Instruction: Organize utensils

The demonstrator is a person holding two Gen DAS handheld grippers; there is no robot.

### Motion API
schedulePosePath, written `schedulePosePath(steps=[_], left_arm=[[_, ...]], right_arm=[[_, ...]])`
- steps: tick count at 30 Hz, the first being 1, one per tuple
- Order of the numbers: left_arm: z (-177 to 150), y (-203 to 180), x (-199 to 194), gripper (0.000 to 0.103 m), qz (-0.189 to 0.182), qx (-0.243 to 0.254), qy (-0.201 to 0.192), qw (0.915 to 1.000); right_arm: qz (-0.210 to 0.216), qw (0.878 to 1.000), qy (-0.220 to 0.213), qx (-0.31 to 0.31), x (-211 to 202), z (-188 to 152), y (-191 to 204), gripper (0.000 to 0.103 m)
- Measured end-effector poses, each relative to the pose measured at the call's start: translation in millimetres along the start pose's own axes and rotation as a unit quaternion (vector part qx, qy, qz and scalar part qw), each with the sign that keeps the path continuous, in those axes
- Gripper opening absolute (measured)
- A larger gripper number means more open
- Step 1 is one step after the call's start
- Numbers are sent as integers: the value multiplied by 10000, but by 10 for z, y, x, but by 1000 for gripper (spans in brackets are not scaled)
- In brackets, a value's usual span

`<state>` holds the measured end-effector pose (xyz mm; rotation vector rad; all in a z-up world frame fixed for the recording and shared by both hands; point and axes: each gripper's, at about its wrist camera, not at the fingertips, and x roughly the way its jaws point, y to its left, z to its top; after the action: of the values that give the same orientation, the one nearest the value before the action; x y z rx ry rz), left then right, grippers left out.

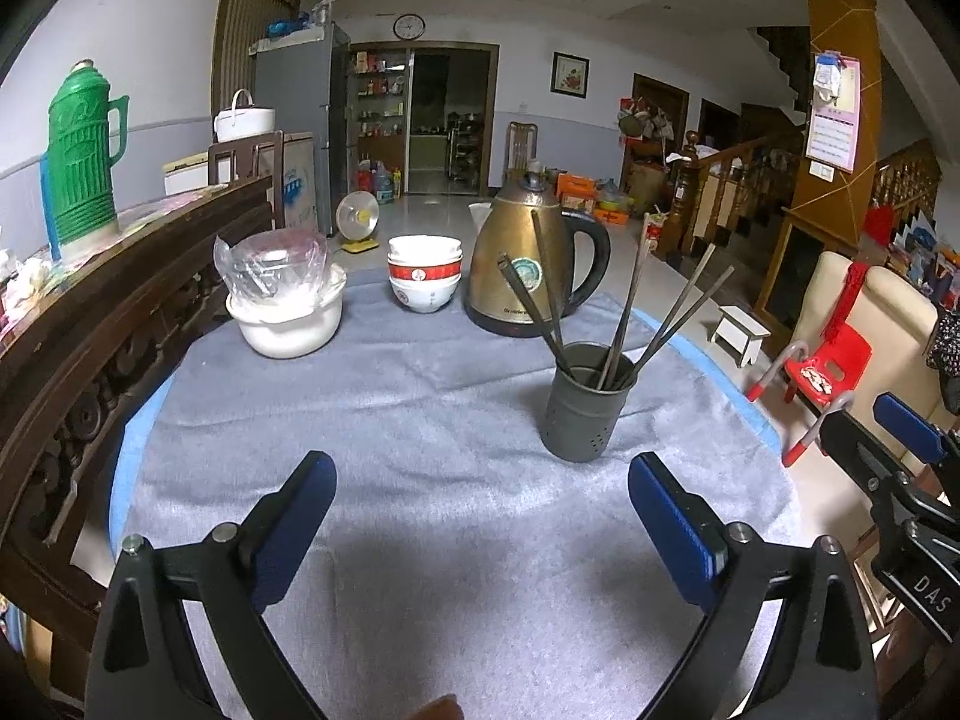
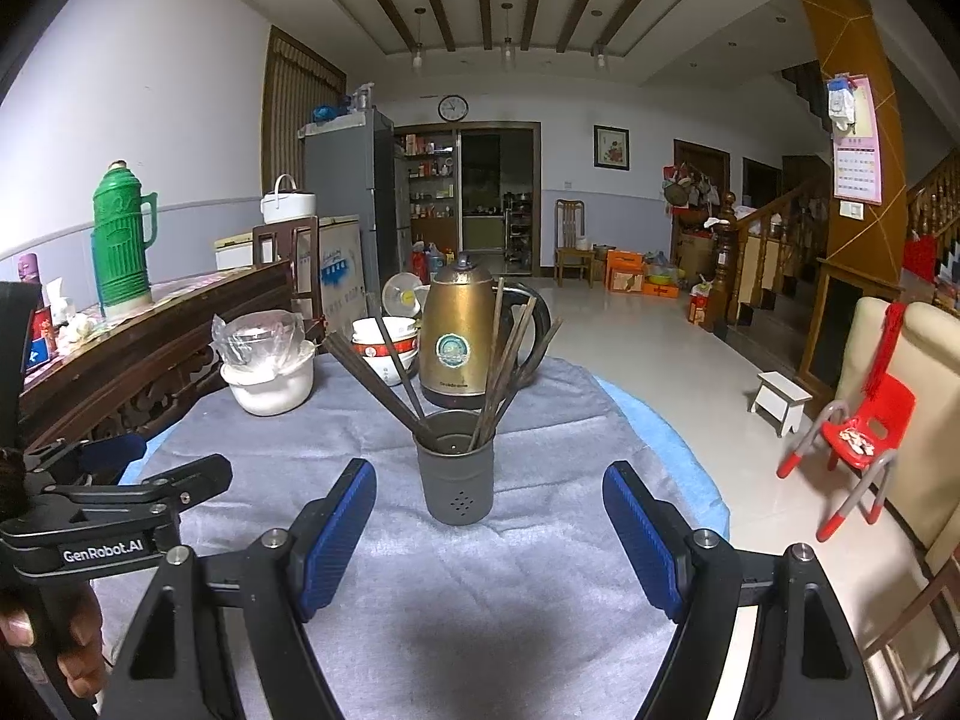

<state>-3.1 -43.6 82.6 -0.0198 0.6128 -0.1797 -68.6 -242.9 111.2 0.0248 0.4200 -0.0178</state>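
Writing first: I read "GenRobot.AI" on the left gripper (image 2: 174, 462) body in the right wrist view, and "DAS" on the right gripper (image 1: 888, 420) body at the edge of the left wrist view. The kettle (image 1: 528, 258) has a round badge and a line of small print near its base, too small to read. Red marks on the bowls (image 1: 425, 279) are also unreadable.

The task item, a dark grey utensil holder (image 1: 585, 405), stands upright on the grey cloth (image 1: 420, 420) covering the counter (image 1: 129, 420), whose blue edge shows round the cloth. Chopsticks (image 1: 636, 300) sit in the holder, fanned out to both sides; I count approx 6, not sure. It is right of centre for the left cam and dead centre for the right cam, w/ nothing between it and either gripper.

Behind the holder: the gold kettle w/ black handle. Left of it are stacked white bowls w/ a red band, then a white pot (image 1: 285, 324) w/ a plastic-wrapped bowl on top. A green thermos (image 1: 81, 150) stands on the dark wood sideboard at left. A red kid's chair (image 2: 864, 426) sits on the floor at right.

Pose: both grippers are released, blue pads spread wide, holding nothing, hovering low over the cloth on the near side of the holder. Left gripper is apart from the holder. Right gripper points straight at it, not touching. A hand (image 2: 72, 630) wraps the left gripper's grip.
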Motion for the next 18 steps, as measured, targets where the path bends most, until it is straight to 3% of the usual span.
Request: schedulePosePath(steps=[18], left_arm=[[66, -78, -8, 99, -71, 51, -52, 9999]], right_arm=[[8, 10000, 30, -38, 47, 44, -41, 81]])
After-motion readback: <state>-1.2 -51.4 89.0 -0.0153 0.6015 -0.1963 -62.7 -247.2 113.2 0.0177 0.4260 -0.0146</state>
